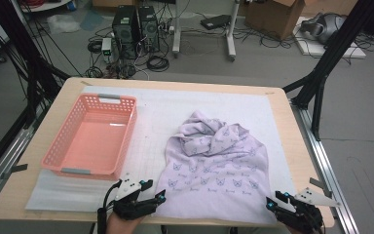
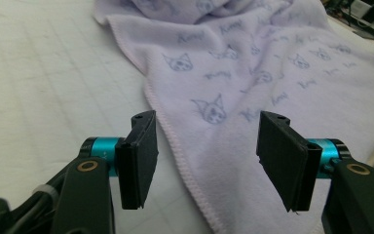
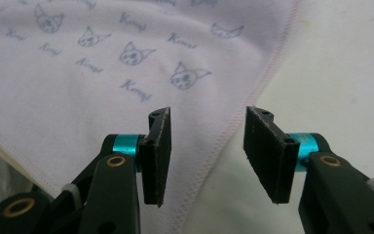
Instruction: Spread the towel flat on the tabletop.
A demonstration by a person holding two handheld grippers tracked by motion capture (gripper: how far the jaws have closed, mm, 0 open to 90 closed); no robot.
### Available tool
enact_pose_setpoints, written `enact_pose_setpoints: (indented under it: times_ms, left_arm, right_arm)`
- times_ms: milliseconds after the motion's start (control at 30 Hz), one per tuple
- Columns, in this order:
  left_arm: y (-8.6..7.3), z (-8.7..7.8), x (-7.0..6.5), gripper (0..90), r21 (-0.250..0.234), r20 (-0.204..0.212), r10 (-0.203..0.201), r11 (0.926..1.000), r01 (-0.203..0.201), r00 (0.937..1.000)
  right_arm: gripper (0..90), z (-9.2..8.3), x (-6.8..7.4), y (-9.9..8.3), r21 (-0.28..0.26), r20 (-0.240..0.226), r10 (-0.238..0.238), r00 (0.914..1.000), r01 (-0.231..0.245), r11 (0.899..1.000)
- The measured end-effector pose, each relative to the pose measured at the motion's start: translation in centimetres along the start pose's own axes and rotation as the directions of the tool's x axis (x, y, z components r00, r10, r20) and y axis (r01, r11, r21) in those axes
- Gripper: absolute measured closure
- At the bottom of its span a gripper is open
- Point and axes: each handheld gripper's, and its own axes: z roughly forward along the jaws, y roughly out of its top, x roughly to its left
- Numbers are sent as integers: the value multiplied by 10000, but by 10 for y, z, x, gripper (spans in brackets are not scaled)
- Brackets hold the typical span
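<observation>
The lilac towel point(image 1: 214, 161), soft fleece printed with cat faces, lay on the worktop point(image 1: 292, 146), flat at the near edge and bunched at the far end. The left claw point(image 1: 148, 200) and right claw point(image 1: 278, 202) stood open at its near corners, gripping nothing. The limp cloth could slip or fold unevenly if the stitched hem were pinched shallowly. A perforated pink plastic basket point(image 1: 129, 124) stood beside it.

- Pale wooden table point(image 1: 292, 146), rounded corners.
- White mat point(image 1: 151, 122) covering most of its top.
- On mat: pink basket point(image 1: 91, 136) left, lilac printed towel point(image 1: 214, 170) right.
</observation>
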Motion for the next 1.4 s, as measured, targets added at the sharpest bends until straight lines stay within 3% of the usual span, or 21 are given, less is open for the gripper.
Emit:
enact_pose_setpoints:
  times_ms: [100, 200, 267, 333, 400, 433, 500, 600, 733, 833, 900, 933, 1000, 1100, 1233, 1300, 1367, 1400]
  left_arm:
    - [-3, 7, -3, 418, 359, 43, 284, 9989, -285, 9996]
    - [-5, 10, -6, 480, 376, -261, 492, 9981, -482, 9984]
    - [-7, 9, -9, 594, 367, -720, 934, 9952, -910, 9930]
    - [-9, 8, -9, 754, 384, -769, 1171, 9927, -1144, 9901]
    - [-8, 6, -7, 835, 506, -581, 776, 9959, -747, 9953]
    - [-8, 4, -6, 858, 571, -435, 446, 9975, -420, 9981]
    - [-9, -1, -4, 868, 711, -169, 241, 9972, -228, 9996]
    - [-13, -16, -5, 870, 648, 183, 76, 9979, -88, 9998]
    - [-18, -27, -8, 869, 688, 427, 75, 9976, -105, 9991]
    - [-23, -29, -13, 868, 840, 671, 111, 9963, -167, 9977]
    - [-23, -30, -15, 849, 638, 815, 181, 9977, -233, 9965]
    - [-22, -30, -15, 791, 455, 723, 309, 9984, -343, 9969]
    - [-20, -29, -13, 578, 50, 326, 454, 9989, -456, 9984]
    - [-15, -23, -6, 497, -247, -196, 262, 9993, -267, 9995]
    - [-7, -9, 2, 478, -115, -285, -120, 9999, 117, 9995]
    - [-5, -1, 2, 467, 262, -117, -181, 9995, 184, 9998]
    - [-6, 7, -4, 467, 583, -104, 373, 9976, -366, 9993]
    - [-6, 9, -8, 465, 582, -239, 616, 9965, -601, 9978]
  right_arm:
    - [529, 3, 1, -1, 109, 74, -151, 9999, 150, 9998]
    - [532, 9, 0, -3, 311, 90, -128, 9999, 125, 9994]
    - [572, 9, 0, -5, 220, 231, -347, 9991, 342, 9992]
    - [650, 8, -1, -5, 177, 300, -211, 9993, 206, 9996]
    - [865, 6, -2, -6, 254, 134, -319, 9994, 315, 9992]
    - [870, 5, -2, -6, 287, -77, -504, 9987, 506, 9983]
    - [877, 2, -1, -7, 406, -251, -586, 9980, 595, 9974]
    - [878, -6, -2, -11, 495, -727, -289, 9969, 326, 9982]
    - [878, -19, 6, -16, 592, -1124, -652, 9915, 722, 9956]
    - [878, -26, 9, -16, 597, -1075, -729, 9915, 796, 9950]
    - [876, -28, 8, -18, 696, -1041, -609, 9927, 683, 9952]
    - [859, -28, 6, -19, 718, -975, -485, 9941, 557, 9959]
    - [717, -27, 3, -20, 507, -762, -130, 9970, 169, 9986]
    - [645, -25, -1, -16, -50, -495, 376, 9981, -379, 9993]
    - [593, -11, -3, -8, -148, -3, 482, 9988, -482, 9987]
    - [572, -1, -3, -6, -23, 136, 423, 9990, -422, 9991]
    - [591, 6, -1, -6, 241, 240, 265, 9994, -271, 9993]
    - [631, 6, 0, -6, 131, 399, 133, 9991, -139, 9998]
